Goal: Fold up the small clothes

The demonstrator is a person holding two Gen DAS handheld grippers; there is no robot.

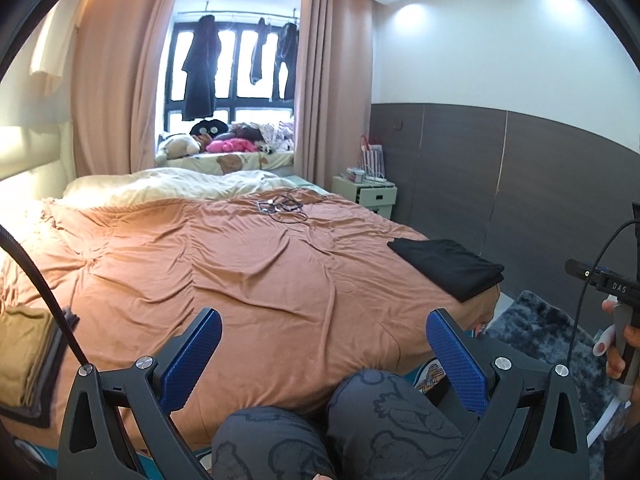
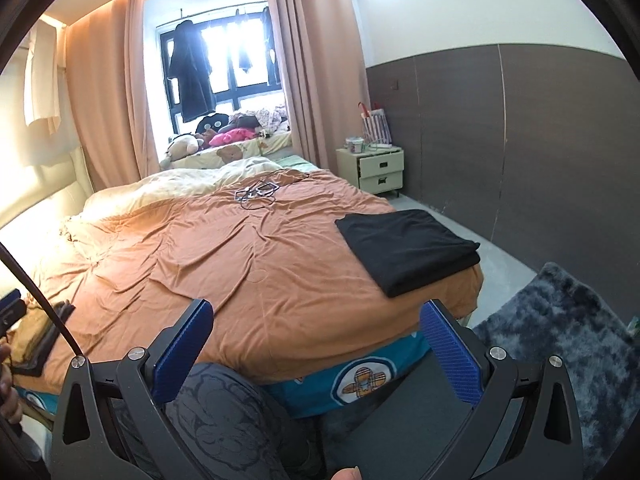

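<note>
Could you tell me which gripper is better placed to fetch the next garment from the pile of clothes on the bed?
Probably left: the olive pile lies at the bed's left edge, beside the open left gripper.

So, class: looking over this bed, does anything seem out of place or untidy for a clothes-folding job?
A tangle of cables lies loose on the orange blanket near the far end, unrelated to folding. The black garment is neatly folded near the bed's right edge. Both grippers are open and empty.

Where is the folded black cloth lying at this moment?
The folded black cloth lies flat on the orange bed cover, at its right edge near the foot corner, above the grey shaggy rug. Both wrist views show it on the right, touched by neither tongs.
</note>
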